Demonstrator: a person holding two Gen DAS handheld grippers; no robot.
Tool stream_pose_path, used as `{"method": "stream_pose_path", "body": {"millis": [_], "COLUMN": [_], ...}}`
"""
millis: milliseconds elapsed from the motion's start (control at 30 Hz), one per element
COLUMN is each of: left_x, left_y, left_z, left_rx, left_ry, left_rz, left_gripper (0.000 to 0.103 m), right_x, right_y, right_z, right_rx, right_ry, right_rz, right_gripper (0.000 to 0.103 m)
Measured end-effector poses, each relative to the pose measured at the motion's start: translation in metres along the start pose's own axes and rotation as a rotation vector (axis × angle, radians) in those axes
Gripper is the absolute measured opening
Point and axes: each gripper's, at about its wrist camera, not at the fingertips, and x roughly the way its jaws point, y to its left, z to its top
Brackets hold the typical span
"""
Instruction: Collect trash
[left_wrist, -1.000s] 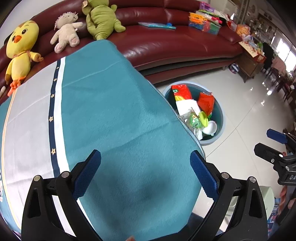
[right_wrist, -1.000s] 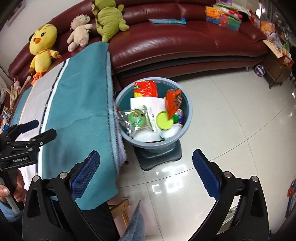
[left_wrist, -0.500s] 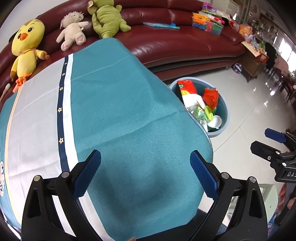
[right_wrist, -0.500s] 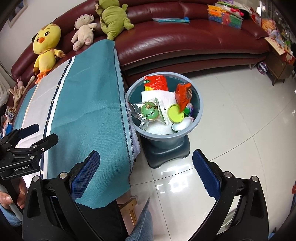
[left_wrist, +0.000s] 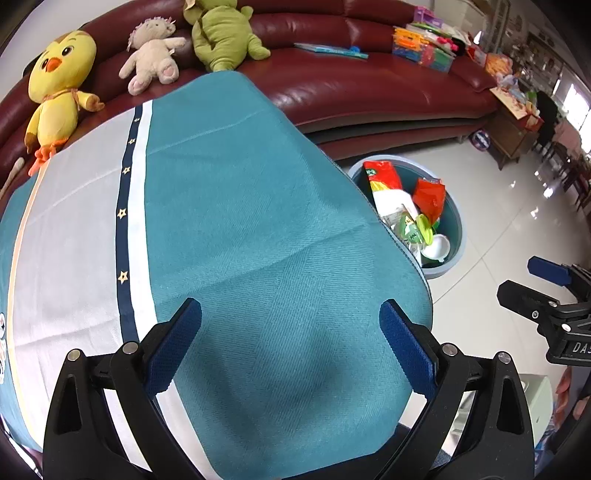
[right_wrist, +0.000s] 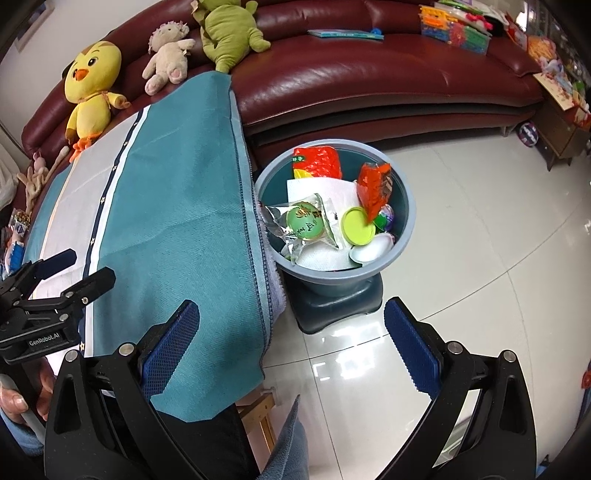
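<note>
1. Your room is a lounge with a dark red leather sofa (right_wrist: 369, 74) carrying plush toys, a glossy tiled floor (right_wrist: 480, 240), and a surface under a teal and white cloth (left_wrist: 240, 221) that shows no trash on any part you can see
2. The trash is in the blue bin (right_wrist: 404, 236), which stands on the floor just beside the cloth's right edge: a red snack bag (right_wrist: 317, 162), an orange-red wrapper (right_wrist: 375, 188), a clear packet with a green disc (right_wrist: 306, 221), a lime lid (right_wrist: 356, 225) and white tissue
3. Over the last second your left gripper (left_wrist: 290, 347) has drawn back from the bin, so the bin now sits smaller and farther toward the right of its view, with more cloth around it
4. Your right gripper (right_wrist: 291, 347) has shifted too; the bin has slid rightward in its view and more cloth shows beside it
5. Both grippers have their blue pads spread wide with nothing between them
6. Judging by the bare cloth and full bin, you look near the end of collecting, or scanning for leftovers
7. The cloth's edge hides part of the bin in the left view, the bin's lower layers are buried, and clutter at the far left edge of the cloth is too small to identify
</note>
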Motion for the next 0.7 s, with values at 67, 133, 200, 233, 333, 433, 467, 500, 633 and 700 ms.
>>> {"method": "stream_pose_path", "body": {"millis": [67,133,200,233,333,433,467,500,633,700], "left_x": [0.001,0.001,0.001,0.002,0.002,0.002,0.002,0.002,0.002,0.001], "left_y": [0.003,0.005,0.009,0.012,0.015,0.015,0.015,0.015,0.016,0.017], "left_z": [0.0,0.0,0.002,0.002,0.002,0.001,0.001,0.001,0.002,0.003], "left_rx": [-0.013,-0.025,-0.04,-0.053,-0.061,-0.064,-0.063,-0.062,-0.066,-0.069], "left_ry": [-0.002,-0.017,-0.023,-0.024,-0.028,-0.033,-0.032,-0.032,-0.035,-0.042], "left_rz": [-0.002,0.005,-0.005,-0.02,-0.005,0.009,0.011,0.013,0.008,0.012], "left_gripper": [0.097,0.097,0.097,0.097,0.097,0.097,0.097,0.097,0.097,0.097], "right_x": [0.001,0.001,0.003,0.004,0.007,0.009,0.01,0.01,0.012,0.011], "right_y": [0.003,0.004,0.004,0.005,0.004,0.004,0.004,0.004,0.007,0.009], "right_z": [0.002,0.004,0.005,0.006,0.007,0.007,0.007,0.007,0.007,0.007], "right_rx": [-0.01,-0.013,-0.01,-0.008,-0.004,-0.004,-0.003,-0.002,-0.01,-0.02], "right_ry": [0.002,0.001,0.001,0.002,0.008,0.014,0.015,0.017,0.024,0.024], "right_rz": [-0.001,-0.002,0.0,0.0,0.0,-0.002,-0.002,-0.003,-0.008,-0.011], "right_gripper": [0.096,0.096,0.096,0.096,0.096,0.096,0.096,0.096,0.096,0.096]}}
